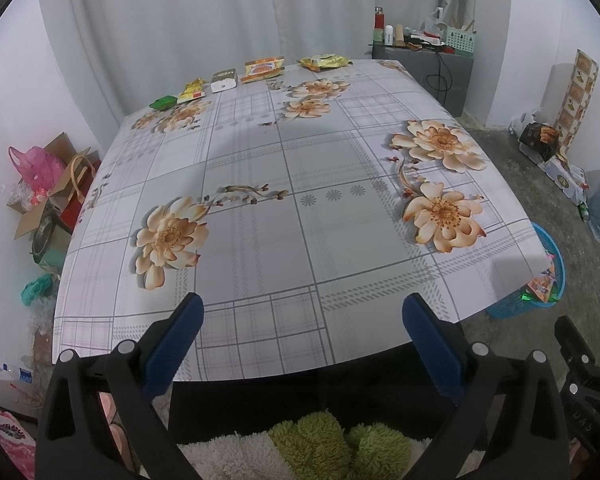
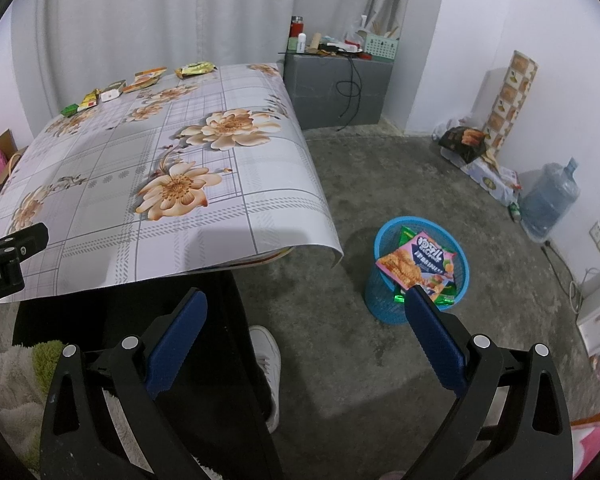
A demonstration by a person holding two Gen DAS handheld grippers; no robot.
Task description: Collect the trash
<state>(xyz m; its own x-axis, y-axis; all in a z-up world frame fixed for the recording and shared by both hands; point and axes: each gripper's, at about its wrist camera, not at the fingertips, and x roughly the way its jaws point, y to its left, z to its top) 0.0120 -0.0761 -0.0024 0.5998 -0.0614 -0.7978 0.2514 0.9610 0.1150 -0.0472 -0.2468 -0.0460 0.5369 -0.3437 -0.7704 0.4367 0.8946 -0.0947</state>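
Note:
Trash lies in a row at the table's far edge: a green packet [image 1: 163, 102], a yellow wrapper [image 1: 191, 92], a white box [image 1: 223, 80], an orange snack bag [image 1: 263, 68] and a yellow-green bag [image 1: 324, 61]. The row also shows in the right wrist view, from the green packet [image 2: 70, 109] to the yellow-green bag [image 2: 196, 68]. A blue basket [image 2: 419, 276] on the floor right of the table holds a pink snack bag [image 2: 418, 266] and green wrappers. My left gripper [image 1: 303, 312] is open and empty over the table's near edge. My right gripper [image 2: 306, 308] is open and empty above the floor, left of the basket.
The table [image 1: 260, 200] has a floral cloth. A grey cabinet [image 2: 336, 88] with clutter stands behind it. A water jug [image 2: 550, 200] and bags line the right wall. Boxes and a pink bag [image 1: 36, 168] sit left of the table. My leg and white shoe [image 2: 266, 360] are below.

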